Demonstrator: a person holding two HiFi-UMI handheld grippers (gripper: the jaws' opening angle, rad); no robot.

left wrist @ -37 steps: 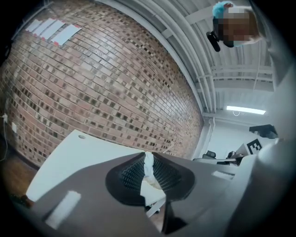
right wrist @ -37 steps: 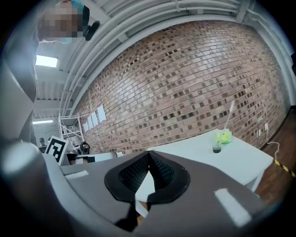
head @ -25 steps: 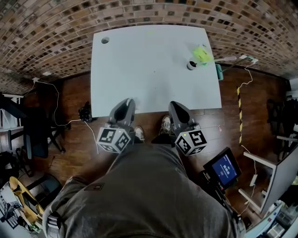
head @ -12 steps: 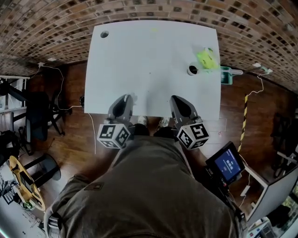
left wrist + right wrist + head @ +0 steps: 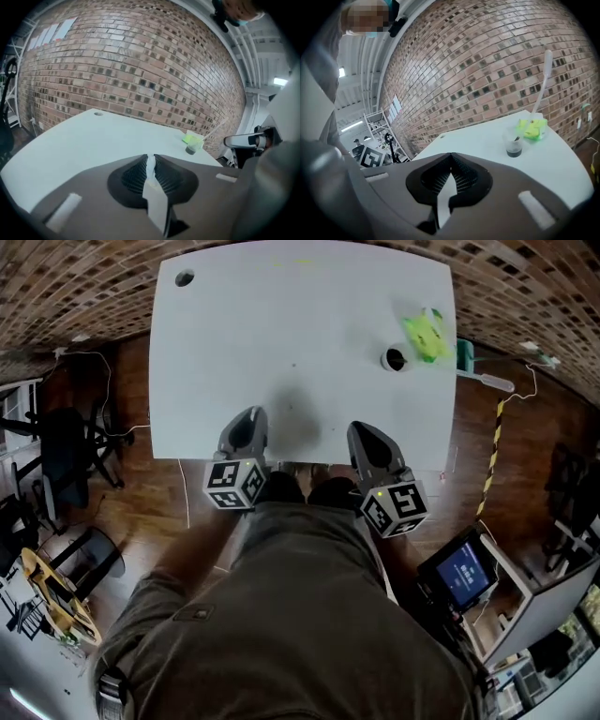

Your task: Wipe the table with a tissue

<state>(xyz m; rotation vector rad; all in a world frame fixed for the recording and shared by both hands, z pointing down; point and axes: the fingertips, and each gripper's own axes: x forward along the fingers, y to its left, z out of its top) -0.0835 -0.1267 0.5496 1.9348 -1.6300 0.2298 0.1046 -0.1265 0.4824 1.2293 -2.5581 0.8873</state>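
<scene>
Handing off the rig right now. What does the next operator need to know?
Left gripper: shut, with a thin white sliver in the slit; can't tell what it is.
Right gripper: shut, empty.
Both are at the near edge of the table.
The green pack and small cup sit side by side at the far right.
Done: nothing visible.
Left: get a tissue, wipe.

We seem to be in a lab or test workshop. A bare white rectangular counter (image 5: 281,343) stands against a brown brick wall (image 5: 75,277). Loose white cables (image 5: 94,354) trail over the dark wooden floor (image 5: 122,493). Around it are yellow-and-black striped tape (image 5: 491,460), a small blue-lit screen (image 5: 461,574), a black office chair (image 5: 56,451) and metal racking (image 5: 377,124).
</scene>
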